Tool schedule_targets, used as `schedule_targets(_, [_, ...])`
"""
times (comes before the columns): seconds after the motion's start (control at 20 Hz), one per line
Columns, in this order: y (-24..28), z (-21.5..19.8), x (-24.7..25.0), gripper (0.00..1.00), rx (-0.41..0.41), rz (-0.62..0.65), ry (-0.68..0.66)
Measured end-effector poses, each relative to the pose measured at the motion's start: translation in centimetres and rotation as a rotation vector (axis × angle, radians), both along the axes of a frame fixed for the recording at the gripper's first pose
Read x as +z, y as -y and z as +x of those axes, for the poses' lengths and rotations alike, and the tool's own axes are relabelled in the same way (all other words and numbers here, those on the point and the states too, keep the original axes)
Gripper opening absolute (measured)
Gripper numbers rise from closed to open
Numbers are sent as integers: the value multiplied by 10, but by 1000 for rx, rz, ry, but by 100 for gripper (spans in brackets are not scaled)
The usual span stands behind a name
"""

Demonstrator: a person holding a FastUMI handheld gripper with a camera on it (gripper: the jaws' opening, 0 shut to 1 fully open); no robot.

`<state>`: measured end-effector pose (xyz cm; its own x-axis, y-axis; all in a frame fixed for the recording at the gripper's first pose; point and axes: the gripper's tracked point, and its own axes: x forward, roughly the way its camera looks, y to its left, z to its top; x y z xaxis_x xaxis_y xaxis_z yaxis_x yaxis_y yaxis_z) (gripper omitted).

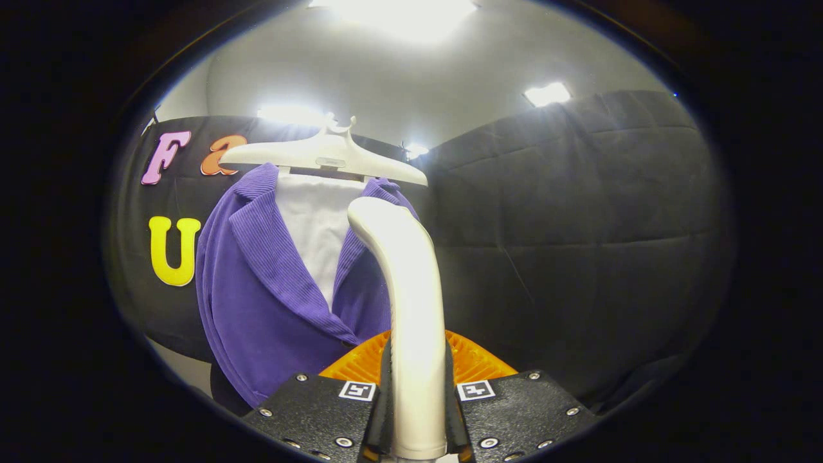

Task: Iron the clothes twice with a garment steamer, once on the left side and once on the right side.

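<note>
Hand-held gripper (pixel 418 411) clamps steamer (pixel 405 289) (upright).

The gripper (pixel 418 386) jaws are clamped on the garment steamer (pixel 411 302), one finger pressing each side of its pale handle. The handle rises upright between the fingers and curves toward the far left at its top. Beyond the fingers, a purple jacket (pixel 257 308) hangs on a white hanger (pixel 321 154) over a white inner shirt (pixel 315 225). The steamer head sits just in front of the jacket's right lapel; contact cannot be determined. Ceiling lights (pixel 546 94) glow above.
</note>
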<state>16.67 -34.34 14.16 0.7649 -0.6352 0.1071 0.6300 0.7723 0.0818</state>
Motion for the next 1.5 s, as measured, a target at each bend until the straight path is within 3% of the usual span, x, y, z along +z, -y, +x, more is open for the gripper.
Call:
schedule_targets(0.2, [12, 33, -1, 32, 8, 18, 4])
schedule_targets(0.5, [26, 59, -55, 33, 13, 50, -94])
schedule_targets(1.3, [41, 40, -199, 33, -35, 169, -330])
schedule_targets(1.5, [41, 42, -208, 33, -39, 186, -370])
